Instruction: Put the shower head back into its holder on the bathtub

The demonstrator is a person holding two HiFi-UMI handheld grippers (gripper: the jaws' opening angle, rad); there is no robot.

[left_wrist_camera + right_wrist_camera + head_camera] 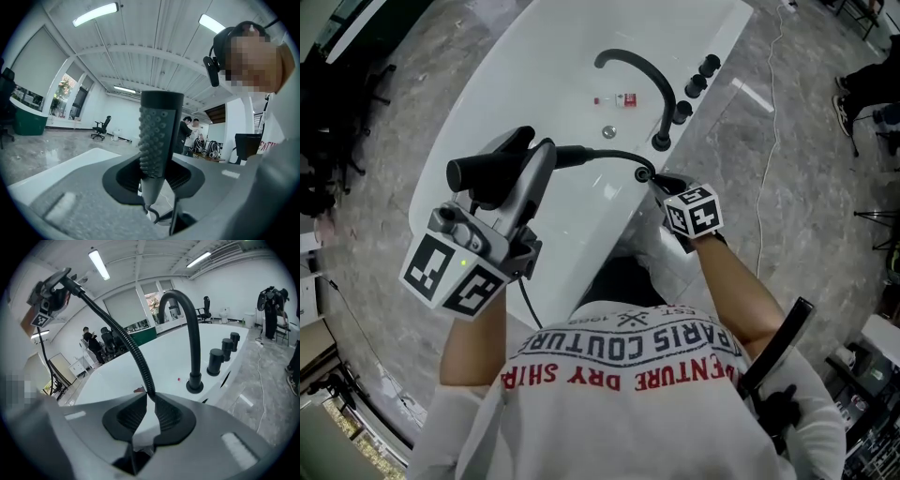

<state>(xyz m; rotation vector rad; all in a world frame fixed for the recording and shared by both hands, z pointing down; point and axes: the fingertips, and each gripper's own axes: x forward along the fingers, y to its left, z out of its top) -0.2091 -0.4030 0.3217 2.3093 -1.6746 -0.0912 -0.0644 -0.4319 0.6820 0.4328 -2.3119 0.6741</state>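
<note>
The black shower head (484, 174) is held above the white bathtub (534, 56), with my left gripper (528, 159) shut on it. In the left gripper view its nubbed face (156, 136) stands upright between the jaws of the left gripper (157, 176). A black ribbed hose (605, 154) runs from it to a small black fitting (643, 173) on the tub rim. My right gripper (656, 181) is shut on the hose just beside that fitting. In the right gripper view the hose (125, 336) enters the pinched tips of the right gripper (151, 398). What lies below them is hidden.
A black arched faucet (645, 77) and three black knobs (697, 81) stand on the far rim. A drain (608, 131) and a small red-and-white item (624, 98) lie in the tub. A white cable (769, 122) crosses the floor at the right. People stand in the background.
</note>
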